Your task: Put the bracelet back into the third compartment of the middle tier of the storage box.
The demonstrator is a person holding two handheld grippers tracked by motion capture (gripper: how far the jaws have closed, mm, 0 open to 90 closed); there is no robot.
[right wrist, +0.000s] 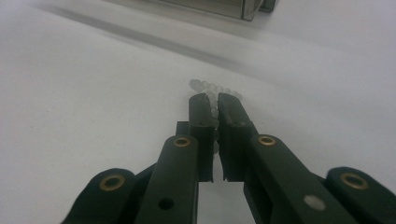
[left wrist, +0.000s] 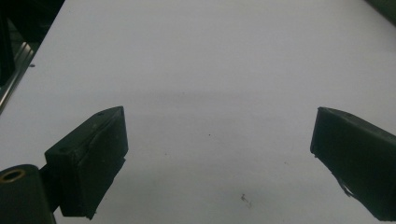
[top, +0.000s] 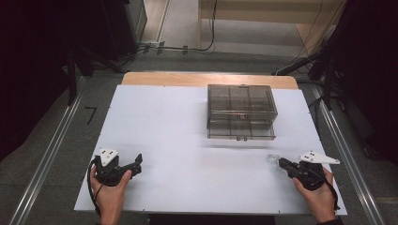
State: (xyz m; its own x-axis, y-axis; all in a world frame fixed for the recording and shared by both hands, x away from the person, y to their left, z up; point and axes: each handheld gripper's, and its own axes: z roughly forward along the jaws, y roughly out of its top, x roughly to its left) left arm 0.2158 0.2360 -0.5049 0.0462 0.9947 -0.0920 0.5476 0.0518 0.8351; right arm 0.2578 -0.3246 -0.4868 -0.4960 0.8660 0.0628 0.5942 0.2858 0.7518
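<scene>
A short string of clear beads (right wrist: 212, 87) lies on the white table sheet (top: 187, 154), with part of it caught between the jaws of my right gripper (right wrist: 215, 99). That gripper (top: 281, 162) is shut on the beads near the table's right front, and the bead string (top: 272, 158) pokes out past its tip. My left gripper (top: 137, 164) rests at the left front with its jaws wide apart. In the left gripper view the left gripper (left wrist: 219, 135) has nothing but bare sheet between its jaws.
A smoky translucent drawer box (top: 241, 112) with several compartments stands at the back right of the sheet; its lower corner (right wrist: 243, 7) shows ahead of the right gripper. A wooden strip (top: 206, 78) borders the far edge. Metal rails (top: 51, 150) flank the table.
</scene>
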